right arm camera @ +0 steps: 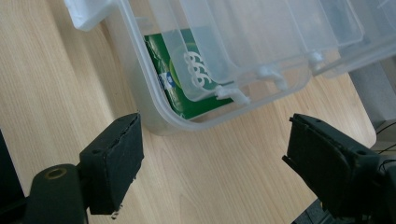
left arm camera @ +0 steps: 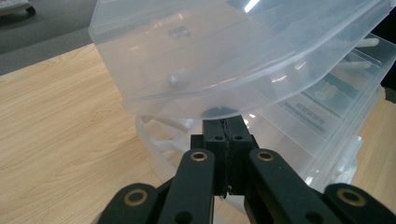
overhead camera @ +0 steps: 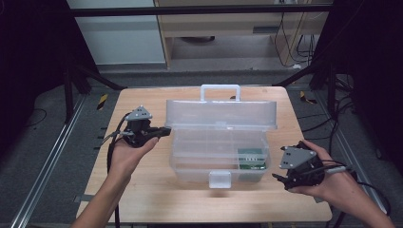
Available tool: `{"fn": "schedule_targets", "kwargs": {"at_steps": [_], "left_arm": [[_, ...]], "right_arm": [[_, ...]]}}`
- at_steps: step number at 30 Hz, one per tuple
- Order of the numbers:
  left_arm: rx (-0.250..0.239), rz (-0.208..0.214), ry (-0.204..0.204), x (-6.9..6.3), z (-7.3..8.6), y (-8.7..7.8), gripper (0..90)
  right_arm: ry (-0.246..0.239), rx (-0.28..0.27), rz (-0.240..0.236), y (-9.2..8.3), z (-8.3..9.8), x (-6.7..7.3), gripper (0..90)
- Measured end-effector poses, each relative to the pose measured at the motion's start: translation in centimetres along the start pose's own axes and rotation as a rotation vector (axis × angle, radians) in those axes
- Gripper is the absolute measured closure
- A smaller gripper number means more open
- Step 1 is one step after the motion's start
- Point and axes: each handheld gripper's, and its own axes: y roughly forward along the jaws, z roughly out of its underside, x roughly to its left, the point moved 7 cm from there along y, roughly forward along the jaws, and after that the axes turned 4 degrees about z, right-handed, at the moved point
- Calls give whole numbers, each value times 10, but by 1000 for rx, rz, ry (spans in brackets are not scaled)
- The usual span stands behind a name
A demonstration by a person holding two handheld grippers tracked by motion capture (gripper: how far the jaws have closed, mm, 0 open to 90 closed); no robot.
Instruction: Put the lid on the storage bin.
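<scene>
The left gripper (overhead camera: 164, 131), jaws closed on nothing, is propping the box lid (overhead camera: 221, 114) open near the table's (overhead camera: 142, 199) left edge. The right gripper (overhead camera: 279, 179) is hovering wide open and empty beside the clear box (overhead camera: 190, 161), where a green packet (overhead camera: 251, 158) is lying.

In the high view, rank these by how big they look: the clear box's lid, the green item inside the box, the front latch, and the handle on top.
1. Lid, by far the widest.
2. Handle.
3. Green item, partly hidden by the box wall, so close to the handle.
4. Front latch, smallest.

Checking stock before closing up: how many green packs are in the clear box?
1. A green pack lies in the front right corner of the clear box, under the inner tray. More could be hidden beneath the cloudy plastic.
</scene>
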Motion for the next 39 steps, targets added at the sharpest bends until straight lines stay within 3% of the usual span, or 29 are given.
{"fn": "schedule_targets", "kwargs": {"at_steps": [13,22,39], "left_arm": [[-18,13,-22,-4,9,-5,900],[-22,22,-47,-12,29,-4,900],[0,12,-17,-16,48,-1,900]], "right_arm": [[42,16,0,6,16,-1,187],[79,27,9,16,27,2,187],[122,38,-1,25,45,10,187]]}}
